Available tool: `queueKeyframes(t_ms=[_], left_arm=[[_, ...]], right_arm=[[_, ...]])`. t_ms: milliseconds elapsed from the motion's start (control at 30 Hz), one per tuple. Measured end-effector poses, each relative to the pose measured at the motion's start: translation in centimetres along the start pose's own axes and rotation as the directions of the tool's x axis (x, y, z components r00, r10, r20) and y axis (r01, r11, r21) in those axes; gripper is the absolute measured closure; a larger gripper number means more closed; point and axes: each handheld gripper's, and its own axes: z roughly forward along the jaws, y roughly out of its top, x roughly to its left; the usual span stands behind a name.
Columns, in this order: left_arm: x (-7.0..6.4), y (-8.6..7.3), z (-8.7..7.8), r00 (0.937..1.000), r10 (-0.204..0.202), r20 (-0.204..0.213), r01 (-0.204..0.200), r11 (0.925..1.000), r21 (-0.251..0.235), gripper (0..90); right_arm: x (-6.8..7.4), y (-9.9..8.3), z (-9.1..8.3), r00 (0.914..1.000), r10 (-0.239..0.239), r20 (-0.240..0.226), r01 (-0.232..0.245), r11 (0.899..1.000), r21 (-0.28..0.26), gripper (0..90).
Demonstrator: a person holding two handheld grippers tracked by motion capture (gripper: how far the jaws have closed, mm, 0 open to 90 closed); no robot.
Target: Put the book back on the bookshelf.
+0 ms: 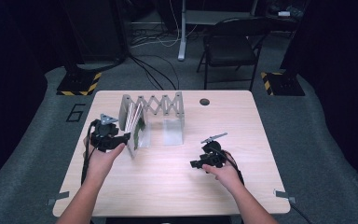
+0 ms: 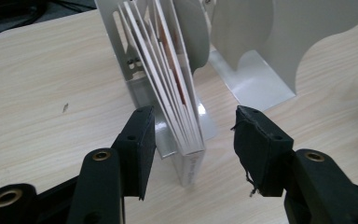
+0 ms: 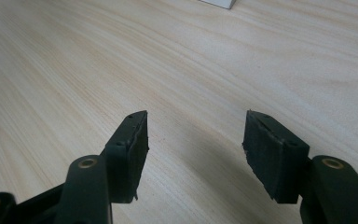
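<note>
- Pale wood grain covers the desk (image 1: 168,186), and near its far left stands a silvery metal expanding book rack (image 1: 161,109) with a scissor lattice along its back and flat dividers coming forward.
- A thin book (image 2: 186,116) stands upright in the leftmost slot of that rack, pages fanned a little, its near lower corner poking out past the rack's base plate toward the person.
- The left gripper (image 2: 193,135) is right at that book: from its own camera the jaws stand wide, one on each side of the book's near edge, neither pad touching it yet.
- The right gripper (image 1: 204,162) rests low over bare desk on the right, well apart from the rack; its jaws are also spread wide with nothing between them.
- To my eye the step in hand is the approach to a grasp on the book, the left side doing the work and the right one waiting.
- The next move, I would judge, calls for easing the left gripper a touch further forward so the pads cover more of the cover, then closing squarely on the whole stack of pages rather than a few loose leaves.
- A pull would need to run straight along the slot, since the metal divider sits just beside the book and could catch it.
</note>
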Motion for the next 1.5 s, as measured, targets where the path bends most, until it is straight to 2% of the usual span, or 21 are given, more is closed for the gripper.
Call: queueKeyframes(t_ms=[167,300,467,733,1033,1133,1367,1500], left_arm=[[-0.5,-0.2,-1.1,0.9977,0.026,0.062,-0.026,0.9997,-0.001,47.3],[-1.2,-1.0,-1.7,0.9936,0.046,0.103,-0.047,0.9989,-0.002,47.2],[-2.0,-2.2,-2.1,0.9845,0.099,0.145,-0.100,0.9950,-0.001,46.8],[-2.6,-4.6,-2.2,0.9726,0.119,0.199,-0.118,0.9928,-0.021,46.3],[-2.9,-8.1,-1.7,0.9712,0.106,0.213,-0.109,0.9940,0.004,45.5],[-2.7,-8.7,-1.8,0.9714,0.107,0.212,-0.109,0.9941,-0.003,45.5],[-2.2,-10.0,-1.4,0.9745,0.078,0.211,-0.076,0.9970,-0.015,45.2],[-2.0,-10.5,-1.1,0.9772,0.087,0.194,-0.088,0.9961,-0.003,44.9]], right_arm=[[0.2,0.1,-0.1,1.0000,0.003,0.005,-0.003,1.000,-0.010,40.3],[0.1,0.0,-0.2,0.9998,-0.018,0.003,0.018,1.000,-0.012,40.2],[0.2,0.0,-0.3,1.0000,-0.003,0.009,0.003,1.000,-0.008,40.2],[0.0,-0.1,-0.3,0.9998,-0.013,0.013,0.013,1.000,-0.017,40.2],[0.2,-0.1,-0.4,0.9998,0.000,0.018,0.001,1.000,-0.017,40.1],[0.2,-0.1,-0.4,0.9998,-0.011,0.018,0.011,1.000,-0.021,40.1],[0.2,-0.1,-0.4,0.9997,-0.012,0.020,0.013,1.000,-0.022,40.1],[0.2,-0.1,-0.3,0.9996,-0.015,0.022,0.016,1.000,-0.022,40.1]])
